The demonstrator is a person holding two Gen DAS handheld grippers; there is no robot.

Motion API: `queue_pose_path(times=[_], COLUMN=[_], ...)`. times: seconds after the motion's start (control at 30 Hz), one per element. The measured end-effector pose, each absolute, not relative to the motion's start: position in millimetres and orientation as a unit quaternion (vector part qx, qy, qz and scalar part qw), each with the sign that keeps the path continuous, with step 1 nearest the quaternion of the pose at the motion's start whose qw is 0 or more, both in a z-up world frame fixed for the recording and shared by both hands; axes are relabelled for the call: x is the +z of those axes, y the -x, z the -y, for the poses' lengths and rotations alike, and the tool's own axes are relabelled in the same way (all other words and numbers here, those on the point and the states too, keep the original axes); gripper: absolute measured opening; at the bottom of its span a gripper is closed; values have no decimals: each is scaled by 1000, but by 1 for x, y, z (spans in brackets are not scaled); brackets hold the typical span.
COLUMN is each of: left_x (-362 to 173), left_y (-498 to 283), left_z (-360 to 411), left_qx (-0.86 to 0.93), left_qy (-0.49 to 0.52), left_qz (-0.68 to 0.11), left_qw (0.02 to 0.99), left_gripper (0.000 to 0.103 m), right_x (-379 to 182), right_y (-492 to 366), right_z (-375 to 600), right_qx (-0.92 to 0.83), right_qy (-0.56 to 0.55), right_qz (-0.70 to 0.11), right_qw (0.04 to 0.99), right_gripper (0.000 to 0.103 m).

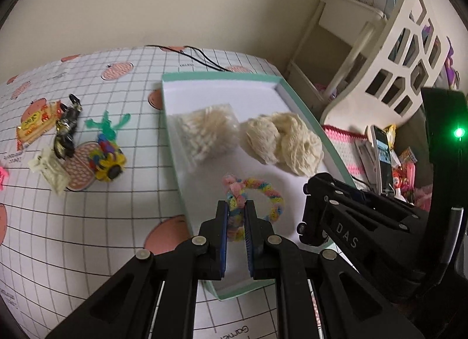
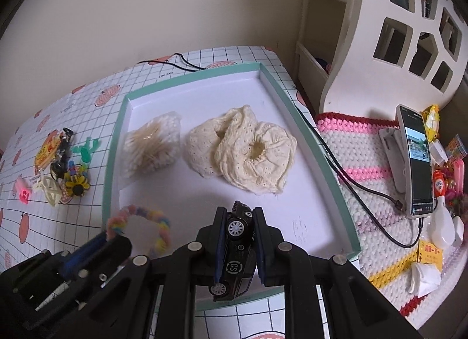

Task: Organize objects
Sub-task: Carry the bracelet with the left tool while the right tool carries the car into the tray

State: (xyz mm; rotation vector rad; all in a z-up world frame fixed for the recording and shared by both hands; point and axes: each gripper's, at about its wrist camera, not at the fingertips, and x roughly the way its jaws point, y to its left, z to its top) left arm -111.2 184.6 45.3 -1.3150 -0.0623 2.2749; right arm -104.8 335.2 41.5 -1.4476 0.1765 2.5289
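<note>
Mint-green cardboard edges a shallow white tray (image 2: 112, 146) that lies on a gridded tablecloth (image 1: 87, 222) printed with pink fruit. Inside the tray, toward its far wall, sit a clear bag of cotton swabs (image 2: 150, 146) and, just beside it on the right, two cream scrunchies (image 2: 248, 149) touching each other. Over the tray's near left part, the left gripper (image 1: 237, 216) is clenched on a pastel rainbow loop of fuzzy wire (image 1: 257, 201), its blue-padded fingers pinching the loop's left side; whether the loop touches the tray floor I cannot tell. Over the tray's near edge, the right gripper (image 2: 239, 239) grasps a small black toy car (image 2: 238, 248) turned on its side, wheels facing the camera, nose pointing into the tray. Left of the tray, on the cloth, lies a loose cluster: a yellow snack packet (image 1: 33, 125), a dark wrapped candy (image 1: 65, 131), a green cactus-shaped piece (image 1: 109, 125), a sunflower hair clip (image 1: 112, 166), a cream claw clip (image 1: 49, 169), and a pink item (image 2: 23, 192) farthest from the tray. Right of the tray, a phone (image 2: 415, 163) stands on a crocheted pink-and-white mat (image 2: 365, 157), with a black cable (image 2: 365, 198) running to it.
</note>
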Motion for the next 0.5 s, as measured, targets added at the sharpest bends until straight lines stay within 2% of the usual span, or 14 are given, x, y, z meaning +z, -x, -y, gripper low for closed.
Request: queue_pose_path(times=[0.4, 0.5], left_x=[33, 32], left_y=[110, 110], left_z=[-193, -193], left_qx=[823, 820], left_qy=[511, 514], left_qz=[-7, -10], left_qw=[248, 250], left_gripper=[12, 16], right_x=[39, 39], right_y=[106, 105], right_z=[-331, -331], right_qx=[860, 860], right_qy=[496, 496], right_qz=[-54, -56], right_qw=[108, 108], right_gripper=[20, 20])
